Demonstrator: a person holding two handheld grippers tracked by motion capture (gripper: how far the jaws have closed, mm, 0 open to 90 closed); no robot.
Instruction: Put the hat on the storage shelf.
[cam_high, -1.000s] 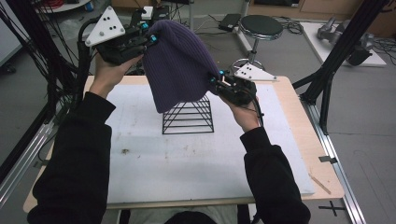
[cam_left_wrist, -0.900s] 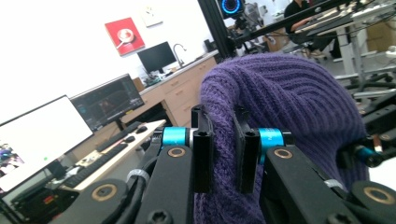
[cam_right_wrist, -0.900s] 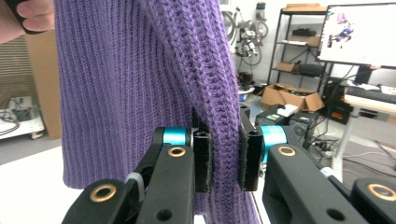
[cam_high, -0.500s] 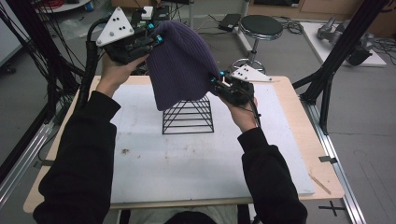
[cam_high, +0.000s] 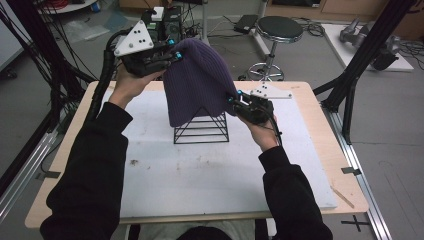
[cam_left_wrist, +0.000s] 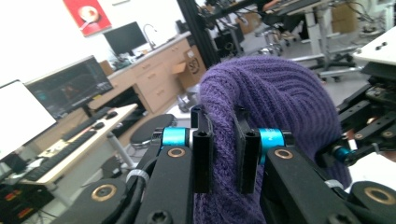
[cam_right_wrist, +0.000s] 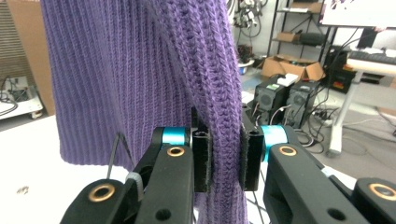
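A purple knitted beanie (cam_high: 197, 82) hangs stretched between my two grippers above a black wire pyramid frame (cam_high: 202, 127) on the white mat (cam_high: 220, 175). My left gripper (cam_high: 175, 52), held high at the back left, is shut on the beanie's rim (cam_left_wrist: 224, 140). Lower at the right, my right gripper (cam_high: 234, 97) is shut on the opposite part of the rim (cam_right_wrist: 224, 140). The beanie's lower edge drapes over the top of the frame and hides its tip. In the left gripper view the right gripper (cam_left_wrist: 369, 121) sits behind the beanie.
The mat covers most of a wooden table (cam_high: 320, 115). A round stool (cam_high: 280, 30) and electronic boxes (cam_high: 165, 17) stand on the floor beyond the far edge. Black stand legs (cam_high: 360, 70) rise at the right, cables (cam_high: 35, 60) hang at the left.
Both grippers have come down a little with the beanie, the right one more. The beanie's lower edge now covers more of the wire frame's top.
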